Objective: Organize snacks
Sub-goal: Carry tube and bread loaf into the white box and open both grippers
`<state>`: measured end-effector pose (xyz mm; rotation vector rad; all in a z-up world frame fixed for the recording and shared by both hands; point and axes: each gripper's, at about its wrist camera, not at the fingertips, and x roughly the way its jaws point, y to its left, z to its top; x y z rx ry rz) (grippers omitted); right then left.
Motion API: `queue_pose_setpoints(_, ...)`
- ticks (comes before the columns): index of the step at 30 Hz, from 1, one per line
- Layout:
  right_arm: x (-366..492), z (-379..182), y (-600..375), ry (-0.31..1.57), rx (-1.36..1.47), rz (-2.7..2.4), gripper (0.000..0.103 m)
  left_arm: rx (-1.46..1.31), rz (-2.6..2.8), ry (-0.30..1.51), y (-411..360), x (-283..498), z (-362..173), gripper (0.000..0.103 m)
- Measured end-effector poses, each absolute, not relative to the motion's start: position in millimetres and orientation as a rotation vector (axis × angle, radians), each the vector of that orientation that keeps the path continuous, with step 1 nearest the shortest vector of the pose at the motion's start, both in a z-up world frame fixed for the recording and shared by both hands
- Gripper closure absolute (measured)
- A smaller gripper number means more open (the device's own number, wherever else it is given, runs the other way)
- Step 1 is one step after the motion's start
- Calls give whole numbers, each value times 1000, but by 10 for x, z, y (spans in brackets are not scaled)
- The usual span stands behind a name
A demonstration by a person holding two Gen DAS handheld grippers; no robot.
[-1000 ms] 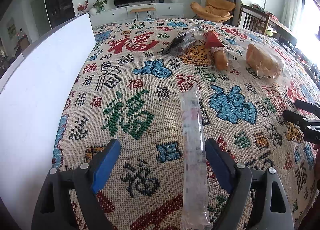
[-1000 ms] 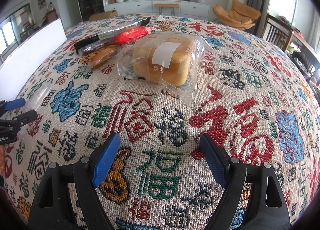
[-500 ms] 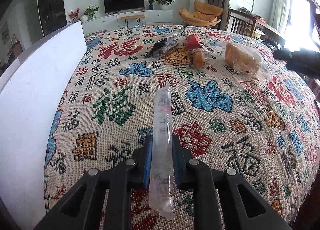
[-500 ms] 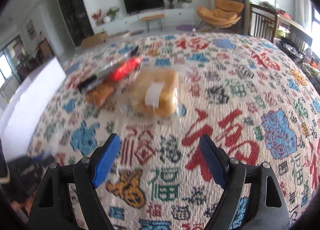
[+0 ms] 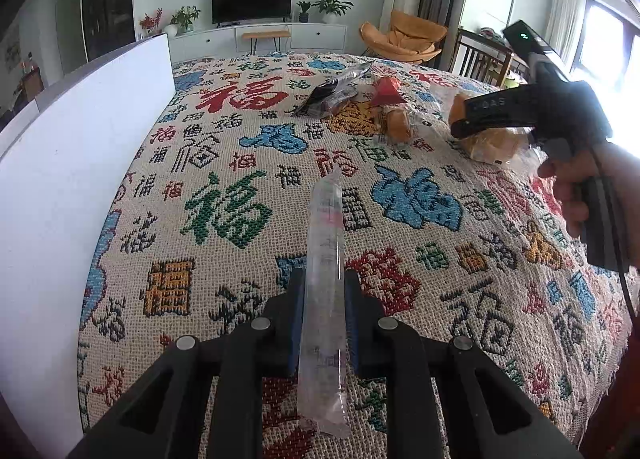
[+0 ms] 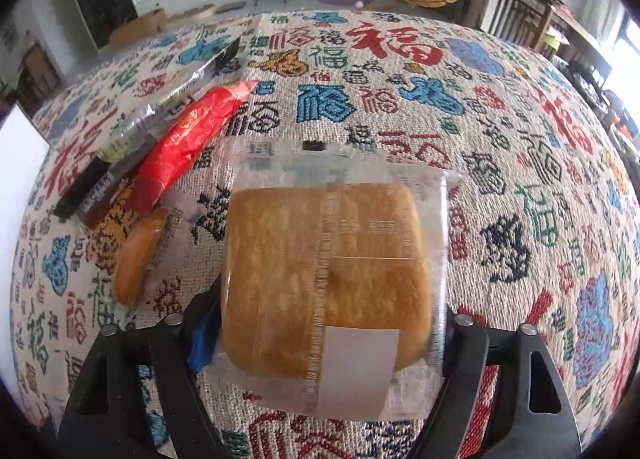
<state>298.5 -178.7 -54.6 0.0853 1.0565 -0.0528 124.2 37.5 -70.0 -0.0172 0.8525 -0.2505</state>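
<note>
From the left wrist view, your left gripper (image 5: 323,315) is pinching the long clear snack tube (image 5: 325,259) between its two blue-padded fingers. The tube's long axis runs straight ahead along the fingers, its far tip pointing across the patterned tablecloth (image 5: 224,215) and its near end hanging back beneath the gripper. You hold it roughly at its middle, so both ends stick out well past the pads. The white bin wall (image 5: 80,163) stands to the left of the tube and runs roughly parallel to it; a sideways carry to the left looks like the natural way in. Further right you see your right gripper (image 5: 464,125) from the side, with your hand (image 5: 576,187) on its handle, down at the wrapped bread (image 5: 490,143).

From the right wrist view, the bread (image 6: 326,279) sits squarely between the fingers of the right gripper (image 6: 328,335), filling the gap from side to side. The left blue pad (image 6: 204,335) touches or nearly touches the wrapper; the right pad is hidden behind the plastic. You cannot tell whether the fingers are already pressing the loaf or only bracketing it. The bread is almost square, its sealed end pointing away from you. Just to its left lie the red packet (image 6: 188,147), a small orange bun (image 6: 136,259) and a dark foil packet (image 6: 132,135), all slanting away to the upper right, close enough that a careless lift could drag their wrappers.
</note>
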Motion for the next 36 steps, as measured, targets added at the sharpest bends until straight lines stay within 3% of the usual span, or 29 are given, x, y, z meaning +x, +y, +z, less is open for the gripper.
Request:
queue_pose_setpoints(7,1901,-86,-1985,830,83,105,29,-190,-277,798,577,1162,-575,85)
queue_pose_setpoints(13,1110,-231,-2192,774,195,102,29,-255,-363,750,501,1015,-224,85)
queue_pose_setpoints(21,1091,-146,-1923,761,154,194,29,-335,-392,676,678,707,324,85)
queue_pose_setpoints(30,1139,580,-686,690,72,507,29,-400,-159,531,1941,370,915,85)
queue_pose_setpoints(36,1137,1168,645,631,23,793,28,-341,169,561,2921,251,828,84)
